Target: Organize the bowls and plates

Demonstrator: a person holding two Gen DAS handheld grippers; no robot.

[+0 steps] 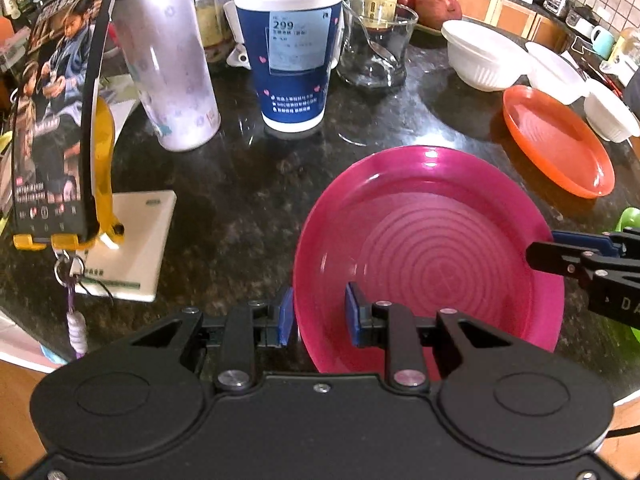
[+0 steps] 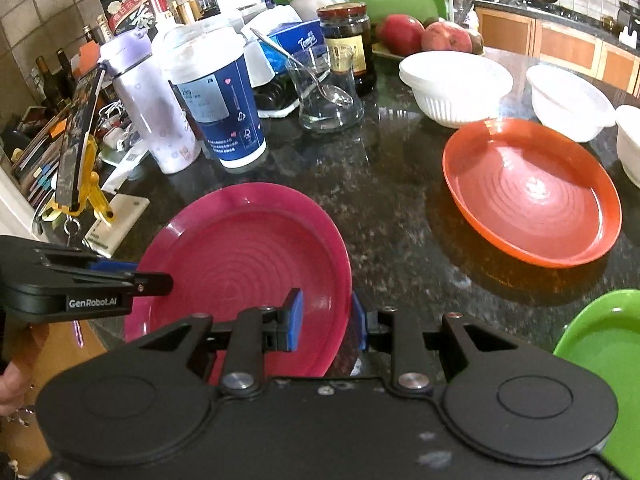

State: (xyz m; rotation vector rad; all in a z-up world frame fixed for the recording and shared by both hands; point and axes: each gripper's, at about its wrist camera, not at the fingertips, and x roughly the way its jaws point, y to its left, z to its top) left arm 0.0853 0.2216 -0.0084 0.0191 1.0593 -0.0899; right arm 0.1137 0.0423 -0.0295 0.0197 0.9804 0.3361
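Note:
A magenta plate (image 1: 432, 240) lies on the dark stone counter; it also shows in the right wrist view (image 2: 240, 264). My left gripper (image 1: 320, 314) straddles its left rim, blue pads apart on either side, not pressing. My right gripper (image 2: 326, 322) straddles its right rim the same way, with a gap to each pad. An orange plate (image 2: 532, 192) lies to the right, and it shows in the left wrist view (image 1: 556, 140). Three white bowls (image 2: 456, 84) (image 2: 568, 100) (image 2: 628, 140) stand behind it. A green plate (image 2: 604, 360) is at the near right.
A blue paper cup (image 1: 292, 52), a lilac bottle (image 1: 168, 60), a glass with a spoon (image 1: 376, 48) and a dark jar (image 2: 348, 40) stand behind the magenta plate. A phone on a yellow stand (image 1: 60, 120) is at the left. Fruit (image 2: 424, 34) lies at the back.

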